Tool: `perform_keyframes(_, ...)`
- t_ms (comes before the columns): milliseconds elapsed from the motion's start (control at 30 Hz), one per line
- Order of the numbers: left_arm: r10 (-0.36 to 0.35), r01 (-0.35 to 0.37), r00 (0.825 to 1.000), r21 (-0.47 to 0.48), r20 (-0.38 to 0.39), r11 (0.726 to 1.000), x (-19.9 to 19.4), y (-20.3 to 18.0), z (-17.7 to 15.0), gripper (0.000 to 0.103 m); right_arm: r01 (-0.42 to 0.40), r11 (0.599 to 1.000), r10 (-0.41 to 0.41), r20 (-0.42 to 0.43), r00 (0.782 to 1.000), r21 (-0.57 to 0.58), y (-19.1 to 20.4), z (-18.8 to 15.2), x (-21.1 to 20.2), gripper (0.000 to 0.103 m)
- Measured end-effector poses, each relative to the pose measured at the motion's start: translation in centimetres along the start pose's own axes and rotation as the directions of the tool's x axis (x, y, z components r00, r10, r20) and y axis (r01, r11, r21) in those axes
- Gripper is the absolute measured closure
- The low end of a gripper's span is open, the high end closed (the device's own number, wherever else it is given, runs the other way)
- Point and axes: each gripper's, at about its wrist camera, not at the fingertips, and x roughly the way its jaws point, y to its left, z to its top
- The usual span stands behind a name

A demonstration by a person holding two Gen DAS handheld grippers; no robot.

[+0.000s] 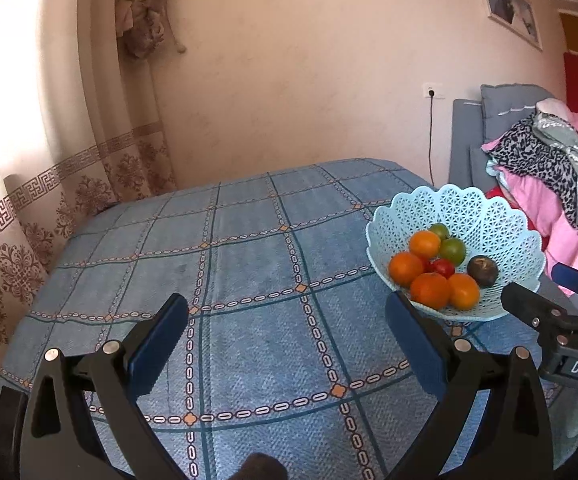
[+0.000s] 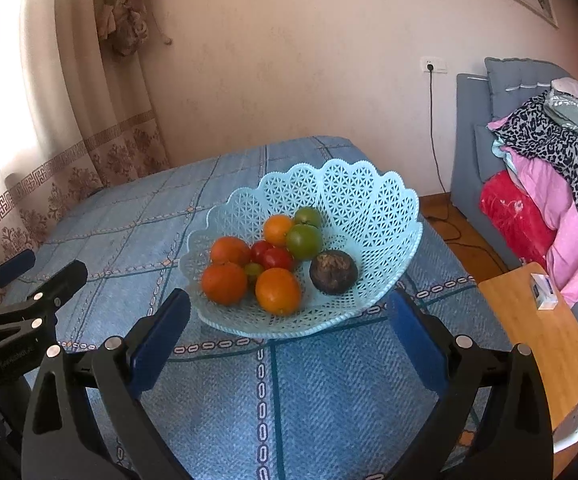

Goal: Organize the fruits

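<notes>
Left wrist view: the left gripper (image 1: 287,320) fills the bottom of the frame, its two blue pads (image 1: 157,346) spread wide with nothing between them. Under it and ahead of it lies the worktop (image 1: 249,272), covered by a blue checked cloth. Ahead and to the right of the gripper, near the worktop's right edge, stands a pale blue lattice basket (image 1: 485,216); its near rim sits just beyond the gripper's right fingertip. Inside the basket lie four oranges (image 1: 431,290), two green fruits (image 1: 453,250), a red fruit (image 1: 443,267) and a dark wrinkled fruit (image 1: 483,270) off to the right of the others. At the far right edge the right gripper (image 1: 529,300) reaches in, close to the basket's right side. Beyond the basket is a grey sofa (image 1: 465,136) heaped with clothes (image 1: 545,176). A curtain (image 1: 29,208) hangs to the far left.

Right wrist view: the right gripper (image 2: 289,318) is likewise wide open and empty, its blue pads (image 2: 161,340) on either side of the basket's near rim. The basket (image 2: 353,192) stands directly ahead of it, centred between the fingers, resting on the worktop (image 2: 129,216). The oranges (image 2: 278,291) lie toward the front, red fruits (image 2: 276,258) and a small green one in the middle, the two larger green fruits (image 2: 304,241) behind, and the dark fruit (image 2: 333,272) to the right. The left gripper (image 2: 37,280) shows at the left edge, level with the basket and apart from it. To the right a wooden side table (image 2: 537,340) carries a small white box (image 2: 544,291), and the sofa (image 2: 469,152) with its clothes (image 2: 549,168) stands behind.
</notes>
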Motion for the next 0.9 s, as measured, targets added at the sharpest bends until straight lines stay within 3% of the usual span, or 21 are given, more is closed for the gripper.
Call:
perform_keyframes(367, 0.067, -0.066, 0.998, 0.06, -0.013, 0.996, 0.7, -0.9, -0.5, 0.005, 0.017, 0.999, -0.018, -0.018, 1.0, -0.037, 0.8, -0.7, 0.8, 0.003)
perform_keyframes(900, 0.073, -0.071, 0.997, 0.1, -0.018, 0.992, 0.9, -1.7, -0.9, 0.005, 0.039, 0.998, -0.04, -0.022, 0.999, -0.041, 0.7, -1.0, 1.4, 0.003)
